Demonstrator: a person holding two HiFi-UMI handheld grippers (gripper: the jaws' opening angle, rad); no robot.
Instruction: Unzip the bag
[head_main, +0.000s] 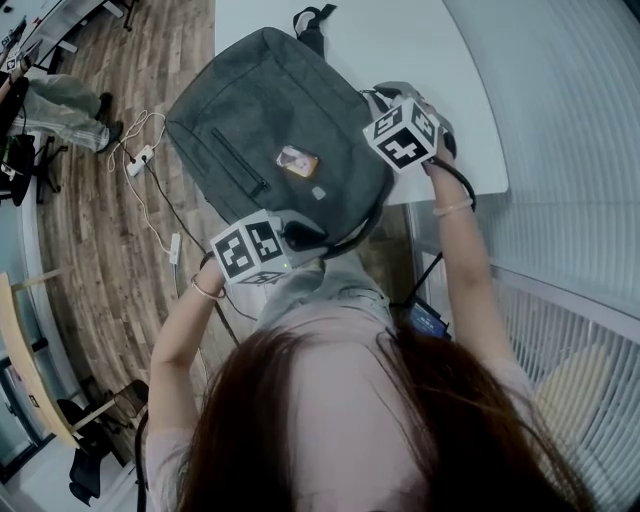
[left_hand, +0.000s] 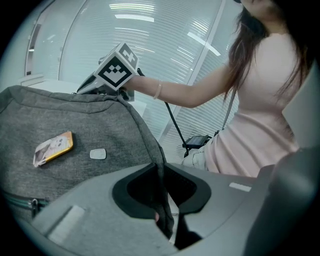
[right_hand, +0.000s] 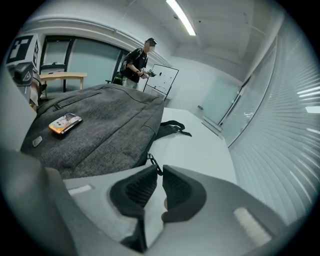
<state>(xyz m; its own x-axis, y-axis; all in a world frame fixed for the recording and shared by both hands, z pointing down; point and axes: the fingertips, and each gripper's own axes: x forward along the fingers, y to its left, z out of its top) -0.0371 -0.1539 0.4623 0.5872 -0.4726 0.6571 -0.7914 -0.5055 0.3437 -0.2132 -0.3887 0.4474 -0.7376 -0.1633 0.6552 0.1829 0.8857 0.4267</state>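
Observation:
A grey fabric bag (head_main: 270, 120) lies flat on the white table (head_main: 400, 50), an orange tag (head_main: 298, 161) on its top face. My left gripper (head_main: 303, 233) is at the bag's near edge; in the left gripper view its jaws (left_hand: 161, 186) are shut on a fold of the bag's grey edge (left_hand: 150, 145). My right gripper (head_main: 378, 98) sits at the bag's right corner. In the right gripper view its jaws (right_hand: 157, 172) are pinched on the small black zipper pull (right_hand: 152, 161) that sticks out from the bag (right_hand: 100, 130).
The bag's black strap (right_hand: 172, 127) trails onto the table behind it. The table's near edge runs just under my grippers. Cables and a power strip (head_main: 140, 160) lie on the wooden floor at left. A person (right_hand: 136, 65) stands far off by a whiteboard.

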